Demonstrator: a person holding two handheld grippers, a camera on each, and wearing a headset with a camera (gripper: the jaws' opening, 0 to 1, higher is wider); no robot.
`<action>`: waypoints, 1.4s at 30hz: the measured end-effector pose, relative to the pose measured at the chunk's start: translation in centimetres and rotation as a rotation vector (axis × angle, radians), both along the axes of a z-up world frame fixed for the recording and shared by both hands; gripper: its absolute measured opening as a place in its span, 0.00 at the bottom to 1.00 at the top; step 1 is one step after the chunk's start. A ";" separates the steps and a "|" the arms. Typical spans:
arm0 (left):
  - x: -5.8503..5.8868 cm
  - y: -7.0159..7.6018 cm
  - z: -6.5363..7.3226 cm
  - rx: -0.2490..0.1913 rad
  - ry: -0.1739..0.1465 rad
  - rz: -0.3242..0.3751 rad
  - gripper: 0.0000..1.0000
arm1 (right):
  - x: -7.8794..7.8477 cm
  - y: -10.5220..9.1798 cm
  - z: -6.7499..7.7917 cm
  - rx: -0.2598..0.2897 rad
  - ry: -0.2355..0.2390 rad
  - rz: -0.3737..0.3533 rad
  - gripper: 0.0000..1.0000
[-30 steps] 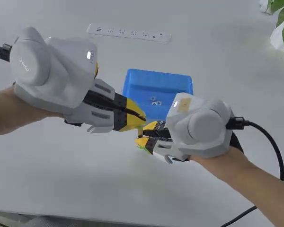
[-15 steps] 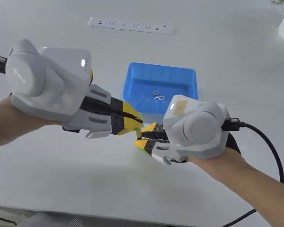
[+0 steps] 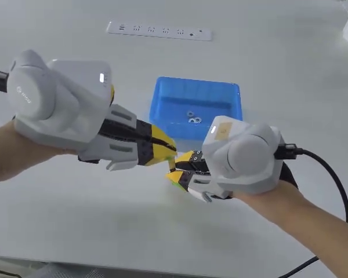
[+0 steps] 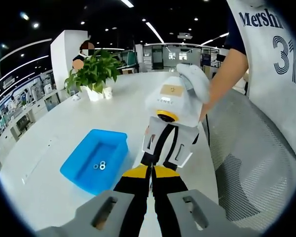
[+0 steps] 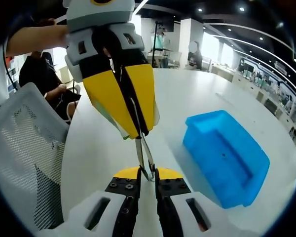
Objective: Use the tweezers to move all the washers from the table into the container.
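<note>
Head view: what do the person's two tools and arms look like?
Both tools have rounded pale-grey housings, black jaw arms and yellow tips. The left tool bears a lit lamp and lettering; the right tool has a tan label on top. A black cable leaves each rear. Forearms are unsleeved; the left gripper view shows a white numbered jersey.

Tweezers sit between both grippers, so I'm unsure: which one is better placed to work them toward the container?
Left, likely: the left gripper clamps the tweezers by the handle end, while the right gripper meets only their tips. The container lies near both.
</note>
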State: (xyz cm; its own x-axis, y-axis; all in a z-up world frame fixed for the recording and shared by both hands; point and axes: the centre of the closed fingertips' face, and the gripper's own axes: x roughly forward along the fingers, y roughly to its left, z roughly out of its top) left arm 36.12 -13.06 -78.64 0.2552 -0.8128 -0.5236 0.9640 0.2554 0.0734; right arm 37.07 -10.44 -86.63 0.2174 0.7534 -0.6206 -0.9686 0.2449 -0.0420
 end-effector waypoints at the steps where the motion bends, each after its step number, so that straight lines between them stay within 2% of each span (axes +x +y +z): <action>1: 0.0 0.0 0.0 0.001 -0.002 0.000 0.05 | 0.0 0.0 0.0 0.000 0.001 0.000 0.12; 12: 0.0 -0.1 0.1 -0.015 0.014 0.006 0.05 | 0.0 0.0 -0.4 0.004 0.024 -0.011 0.11; 20: -0.1 -0.2 0.1 -0.010 0.012 0.000 0.05 | -0.1 -0.1 -0.4 -0.008 0.027 -0.022 0.11; 27: -0.1 -0.2 0.7 -0.022 0.004 0.006 0.05 | 0.0 -0.2 0.3 0.006 0.025 -0.034 0.11; 33: 0.2 -0.2 2.0 -0.016 -0.024 -0.008 0.05 | 0.3 0.0 1.5 0.010 -0.002 -0.032 0.11; 41: 1.6 -0.2 4.8 -0.018 -0.100 -0.021 0.05 | 2.6 -0.1 4.7 0.029 -0.086 -0.035 0.11; 42: 2.0 -0.3 5.3 -0.027 -0.110 -0.017 0.05 | 3.1 -0.2 5.2 0.034 -0.098 -0.044 0.11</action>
